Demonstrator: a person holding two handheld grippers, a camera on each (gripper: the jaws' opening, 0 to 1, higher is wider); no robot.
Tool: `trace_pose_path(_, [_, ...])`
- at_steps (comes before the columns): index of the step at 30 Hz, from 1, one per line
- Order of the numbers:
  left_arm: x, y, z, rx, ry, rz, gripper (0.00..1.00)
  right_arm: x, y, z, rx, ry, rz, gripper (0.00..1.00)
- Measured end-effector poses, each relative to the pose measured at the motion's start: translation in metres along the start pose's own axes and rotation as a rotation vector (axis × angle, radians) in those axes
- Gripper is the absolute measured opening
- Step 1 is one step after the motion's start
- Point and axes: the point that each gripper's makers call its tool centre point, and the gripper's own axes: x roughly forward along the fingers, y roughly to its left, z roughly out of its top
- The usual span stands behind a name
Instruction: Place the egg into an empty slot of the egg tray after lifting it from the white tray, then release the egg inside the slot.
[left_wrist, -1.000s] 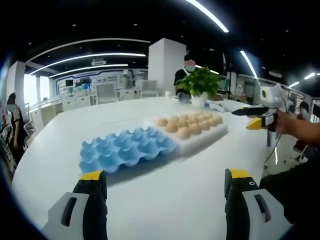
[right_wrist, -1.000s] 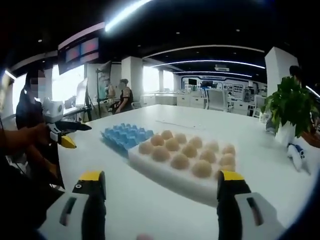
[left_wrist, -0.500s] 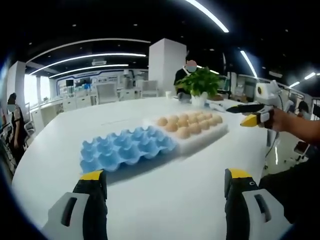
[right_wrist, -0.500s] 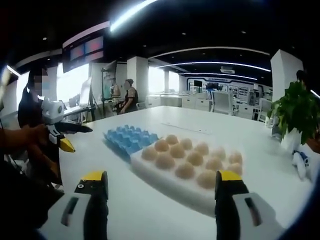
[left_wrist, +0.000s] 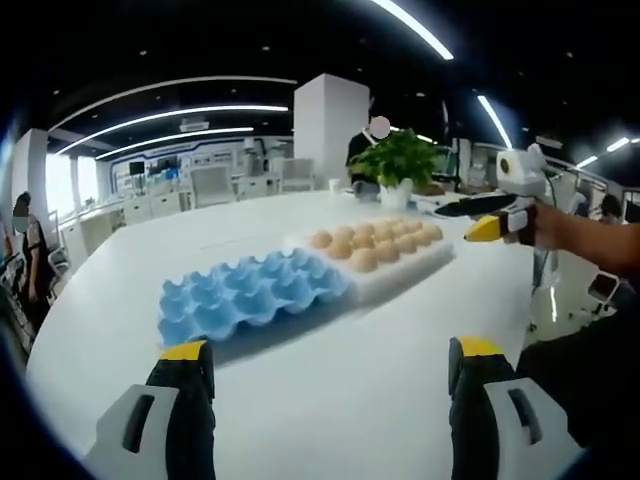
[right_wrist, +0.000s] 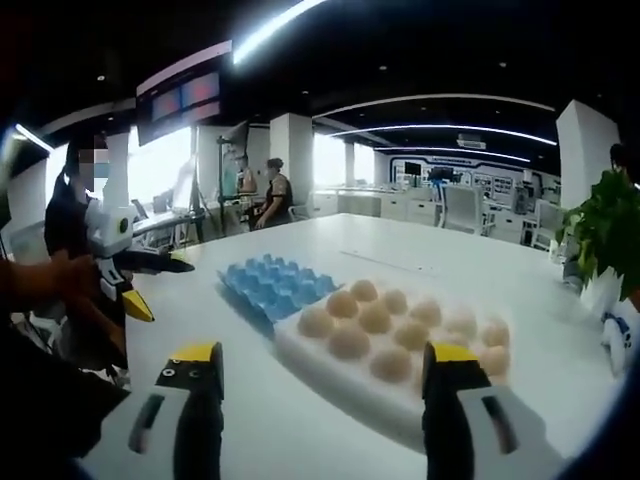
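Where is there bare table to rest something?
Bare table lies between the left hand-held gripper and the blue egg tray. More beyond both trays, toward the plant. Crowded: the white tray, full of eggs, touching the blue one.

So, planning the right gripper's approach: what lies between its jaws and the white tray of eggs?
Only bare white table. In the right gripper view the right gripper stands open, and nothing sits on the stretch up to the white tray.

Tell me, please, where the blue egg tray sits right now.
The blue egg tray lies on the white table, touching the white tray of eggs; in the left gripper view it is left of it, ahead of the jaws.
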Motion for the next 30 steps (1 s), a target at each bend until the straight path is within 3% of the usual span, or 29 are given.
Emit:
trace_pose_path(12, [-0.001,-0.002,-0.001,-0.008,-0.005,-0.001,0.99,0.023,0.015,0.012,0.021,-0.014,0.054,0.74])
trace_pose_path(18, [-0.002,-0.002,0.000,-0.007,-0.009,-0.001,1.00,0.035,0.020,0.015,-0.001,0.002,0.066,0.66])
trace_pose_path(22, [-0.005,-0.001,0.001,-0.005,-0.014,0.005,1.00,0.041,0.022,0.015,-0.016,0.011,0.074,0.53])
trace_pose_path(30, [-0.009,0.004,0.001,-0.006,-0.023,0.024,1.00,0.053,0.027,0.016,-0.036,0.031,0.085,0.48])
